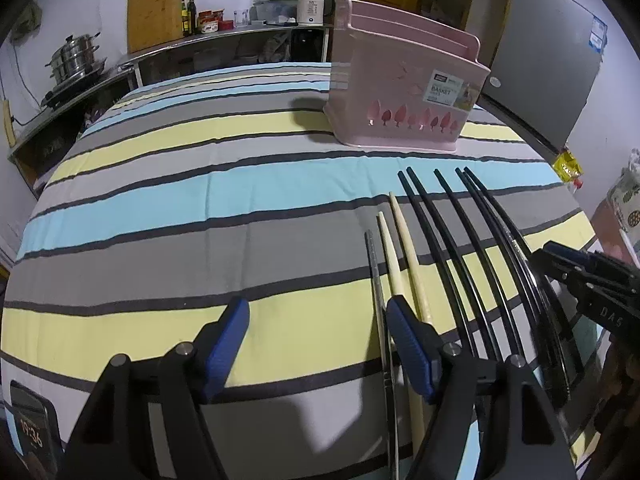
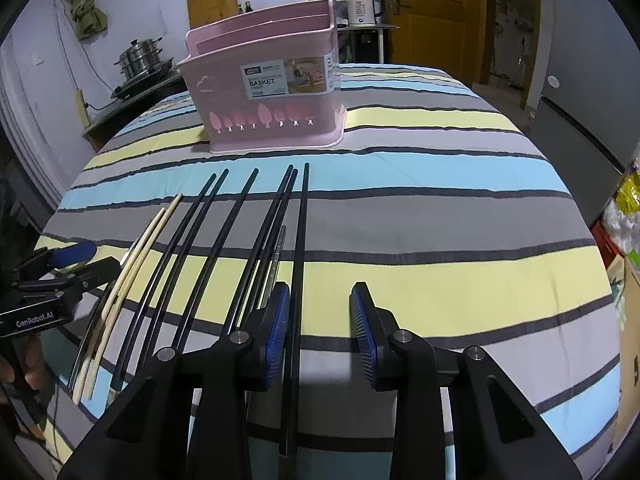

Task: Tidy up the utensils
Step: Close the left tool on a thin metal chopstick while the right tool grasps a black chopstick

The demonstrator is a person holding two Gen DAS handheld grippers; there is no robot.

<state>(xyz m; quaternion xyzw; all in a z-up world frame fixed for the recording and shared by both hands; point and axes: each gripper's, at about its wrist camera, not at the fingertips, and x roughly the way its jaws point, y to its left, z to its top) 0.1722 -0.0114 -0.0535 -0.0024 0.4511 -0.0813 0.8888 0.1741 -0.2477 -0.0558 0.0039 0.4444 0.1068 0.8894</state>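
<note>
While both of my grippers hang low over the striped tablecloth, the chopsticks lie in a loose row near its close edge, tips toward the pink basket standing upright farther back. My left gripper has its jaws apart with only cloth between them; a metal chopstick and two pale wooden chopsticks lie just beside its right finger. My right gripper is also parted, one black chopstick running between the pads, close by the left pad; I cannot tell if it touches. Bare cloth stretches wide to the left and right of the row.
</note>
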